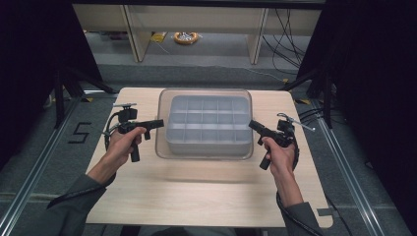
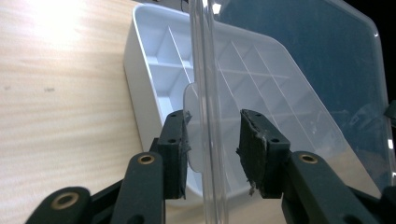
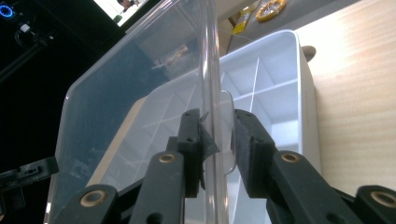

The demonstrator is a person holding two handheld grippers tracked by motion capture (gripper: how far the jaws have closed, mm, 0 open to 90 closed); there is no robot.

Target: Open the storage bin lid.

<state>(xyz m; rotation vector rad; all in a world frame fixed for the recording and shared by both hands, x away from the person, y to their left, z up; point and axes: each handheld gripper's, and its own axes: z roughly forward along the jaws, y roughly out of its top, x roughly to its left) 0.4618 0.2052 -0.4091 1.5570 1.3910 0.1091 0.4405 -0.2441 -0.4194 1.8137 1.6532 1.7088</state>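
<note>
Clear lid [image 1: 205, 147] hangs over the white compartment tray [image 1: 206, 123], which sits at the middle of the table [image 1: 147, 196]; both tools carry it by its two short ends. In the left gripper view the left tool [image 2: 212, 140] has its jaws drawn in narrow around the lid's rim and the small tab that sticks out from it, and in the right gripper view the right tool [image 3: 217, 135] does the same at the opposite end. Each pair of jaws is clamped on the lid, not on the tray.

The step in hand, as I judge it, is lowering the lid squarely onto the tray. To do it well, keep both hands level with each other so the lid does not tip, and bring the two ends down together. In the high view the lid's near edge overhangs the tray towards the person, so it probably needs nudging away until its rim lines up all round. Thin plastic can flex or slip from the pads, so a steady squeeze and slow descent matter. Let go only once the rim seats.
</note>
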